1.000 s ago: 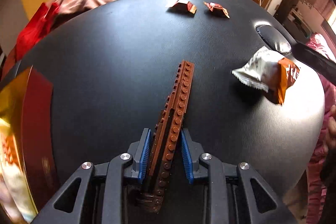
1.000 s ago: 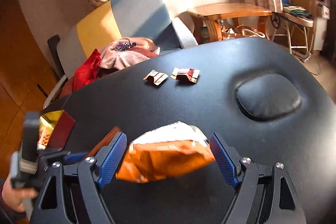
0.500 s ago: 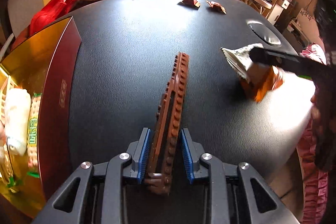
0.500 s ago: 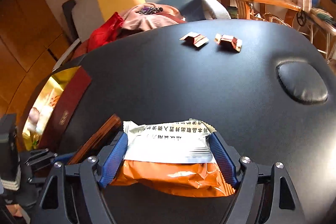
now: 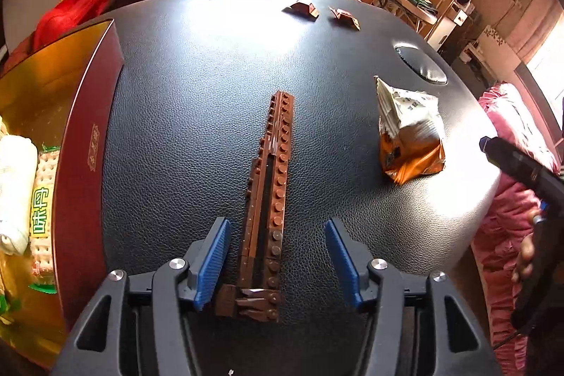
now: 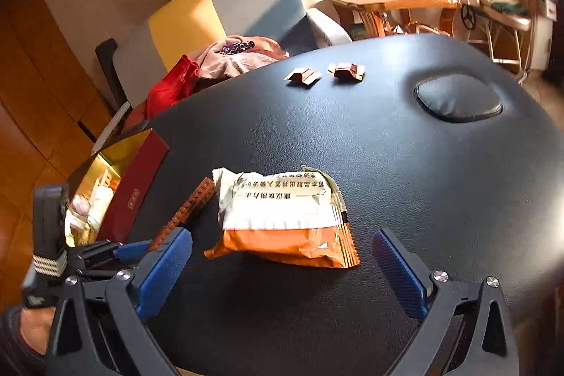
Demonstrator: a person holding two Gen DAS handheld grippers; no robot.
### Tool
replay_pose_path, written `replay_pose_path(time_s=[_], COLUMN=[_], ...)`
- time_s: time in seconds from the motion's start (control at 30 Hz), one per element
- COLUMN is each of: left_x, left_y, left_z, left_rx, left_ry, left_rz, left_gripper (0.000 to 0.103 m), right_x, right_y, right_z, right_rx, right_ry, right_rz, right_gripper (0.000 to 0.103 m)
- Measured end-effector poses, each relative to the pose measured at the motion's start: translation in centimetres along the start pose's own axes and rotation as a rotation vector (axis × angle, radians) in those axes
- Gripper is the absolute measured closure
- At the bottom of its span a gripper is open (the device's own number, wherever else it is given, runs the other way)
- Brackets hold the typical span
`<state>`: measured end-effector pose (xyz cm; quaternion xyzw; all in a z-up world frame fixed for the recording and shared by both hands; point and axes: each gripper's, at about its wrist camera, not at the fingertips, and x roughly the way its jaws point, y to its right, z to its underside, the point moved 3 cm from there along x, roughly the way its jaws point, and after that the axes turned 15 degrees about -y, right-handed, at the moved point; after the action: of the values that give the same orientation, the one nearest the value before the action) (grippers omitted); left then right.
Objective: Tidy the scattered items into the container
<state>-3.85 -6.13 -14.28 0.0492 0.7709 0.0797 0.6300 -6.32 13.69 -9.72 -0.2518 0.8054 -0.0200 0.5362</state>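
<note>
Both grippers are now standing released after clamping their loads half a second ago: the left gripper (image 5: pixel 277 258) is spreading its blue pads wide on either side of the brown brick strip (image 5: pixel 271 199), and the right gripper (image 6: pixel 282 270) is gaping around the orange-and-white snack packet (image 6: pixel 282 217). The brick strip is lying flat on the black padded desk (image 5: pixel 197 101), running toward 12 o'clock from between the left gripper's pads and touching neither. At 9 o'clock in the left wrist view, the dark red box (image 5: pixel 84 164) with a gold lining is sitting on the desk edge, already holding wrapped snacks (image 5: pixel 38 199). The snack packet is resting on the desk at 2 o'clock from the brick strip, apart from it; in the right wrist view it is lying just ahead of the open pads. Two small folded wrappers (image 6: pixel 303 74) are sitting side by side at the far 12 o'clock end of the desk, well apart from everything else. An oval cushion insert (image 6: pixel 458 104) is showing at 2 o'clock in the right wrist view. Red and pink cloths (image 6: pixel 197 73) are piling on a chair beyond the desk.
</note>
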Motion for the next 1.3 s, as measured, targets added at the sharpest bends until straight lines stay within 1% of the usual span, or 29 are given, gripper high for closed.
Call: replay_pose_path(time_s=[0.07, 0.23, 0.4, 0.5, 0.7, 0.8, 0.9, 1.0, 1.07, 1.1, 1.13, 1.17, 1.3], left_x=[-0.3, -0.5, 0.0, 0.6, 1.1, 1.2, 1.3, 1.3, 1.2, 1.2, 1.2, 1.2, 1.0], left_y=[-0.1, -0.4, 0.2, 0.2, 0.4, 0.6, 0.9, 1.0, 1.1, 1.2, 1.3, 1.4, 1.5], left_z=[0.0, -0.3, -1.0, -1.3, -1.8, -1.8, -1.8, -1.6, -1.4, -1.3, -1.1, -1.0, -0.6], left_rx=[0.009, 0.016, 0.047, 0.050, 0.063, 0.067, 0.072, 0.069, 0.069, 0.072, 0.075, 0.078, 0.083], left_ry=[0.010, 0.012, 0.001, -0.015, -0.011, 0.004, 0.020, 0.037, 0.045, 0.047, 0.048, 0.050, 0.053], left_rz=[-0.025, -0.052, -0.075, -0.088, -0.115, -0.128, -0.142, -0.149, -0.150, -0.149, -0.149, -0.148, -0.134], left_gripper=[0.046, 0.046, 0.046, 0.046, 0.046, 0.046, 0.051, 0.060, 0.072, 0.074, 0.077, 0.079, 0.079], right_x=[0.3, 2.1, 4.3, 5.2, 6.7, 7.0, 7.1, 7.0, 7.0, 6.9, 6.9, 6.8, 6.4], right_y=[-0.5, -1.5, -1.4, -1.2, -0.8, -1.0, -1.5, -2.0, -2.2, -2.3, -2.3, -2.4, -2.7], right_z=[-0.1, -0.9, -2.1, -2.6, -3.1, -3.1, -2.9, -2.7, -2.5, -2.4, -2.3, -2.2, -1.6], right_rx=[-0.024, -0.061, -0.034, -0.004, 0.050, 0.041, 0.010, -0.019, -0.030, -0.031, -0.032, -0.031, -0.025], right_ry=[-0.008, -0.047, -0.075, -0.089, -0.129, -0.129, -0.132, -0.128, -0.123, -0.120, -0.117, -0.114, -0.102], right_rz=[0.016, 0.033, 0.089, 0.093, 0.110, 0.145, 0.179, 0.212, 0.231, 0.238, 0.246, 0.247, 0.242], right_gripper=[0.000, 0.000, 0.000, 0.000, 0.000, 0.004, 0.007, 0.014, 0.019, 0.022, 0.023, 0.024, 0.028])
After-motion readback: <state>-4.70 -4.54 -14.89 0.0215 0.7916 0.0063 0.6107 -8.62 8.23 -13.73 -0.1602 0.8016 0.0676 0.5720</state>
